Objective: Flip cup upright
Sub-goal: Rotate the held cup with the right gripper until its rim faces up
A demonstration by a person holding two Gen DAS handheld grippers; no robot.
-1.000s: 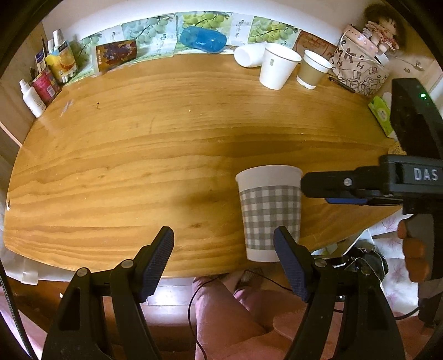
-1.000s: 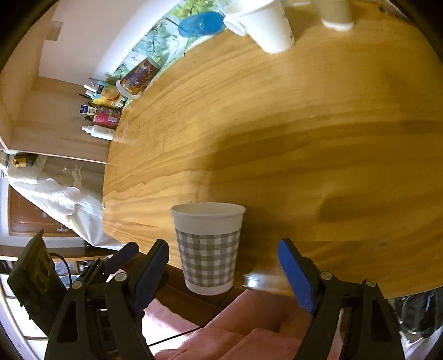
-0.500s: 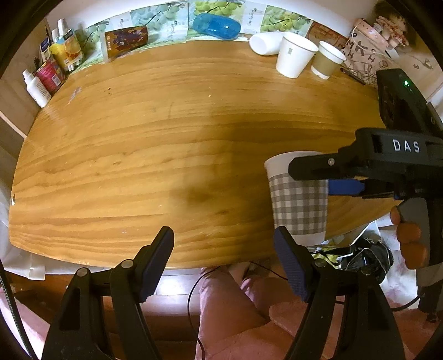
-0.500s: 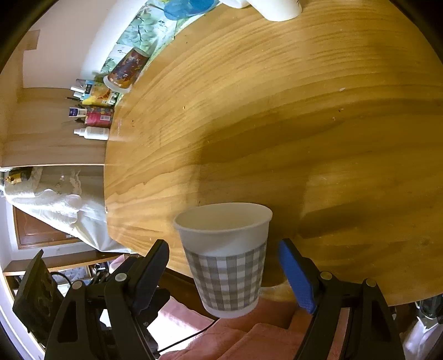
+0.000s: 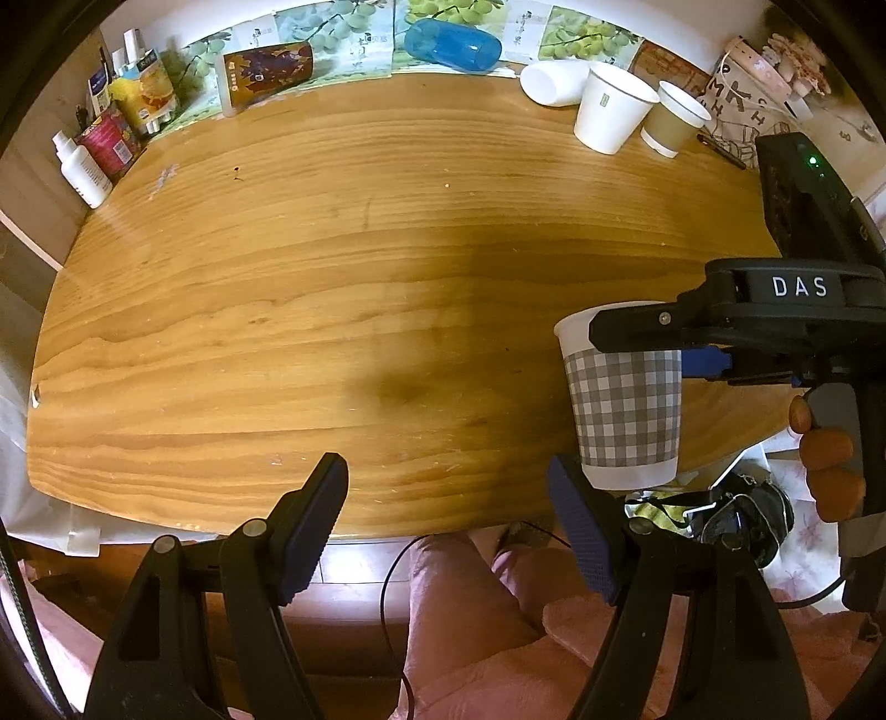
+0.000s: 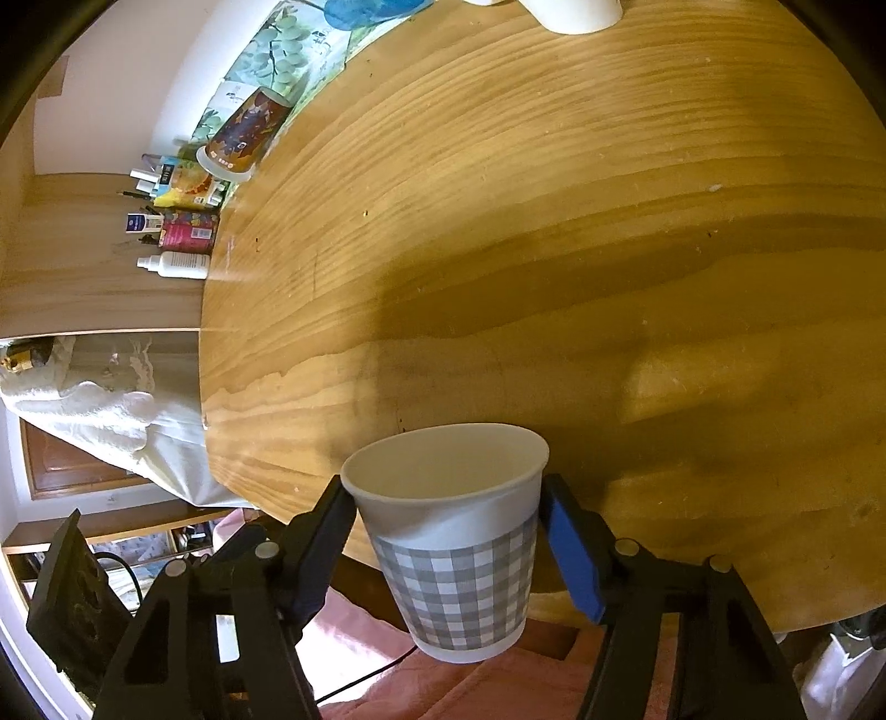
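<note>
A white paper cup with a grey check band stands mouth-up between my right gripper's fingers, which are shut on its sides near the rim. The cup is held at the table's near edge, its base over the edge. In the left wrist view the same cup is at the right, with the right gripper's fingers across its rim. My left gripper is open and empty, low over the near edge of the wooden table.
At the table's back stand a white cup, a brown cup, a lying white cup, a blue bottle and a printed cup. Bottles crowd the back left corner. A patterned bag sits back right.
My right gripper closed in from open jaws onto the checked cup. The cup now hangs at the table's near edge, nearer the right camera. The left gripper drew back and stayed open.
</note>
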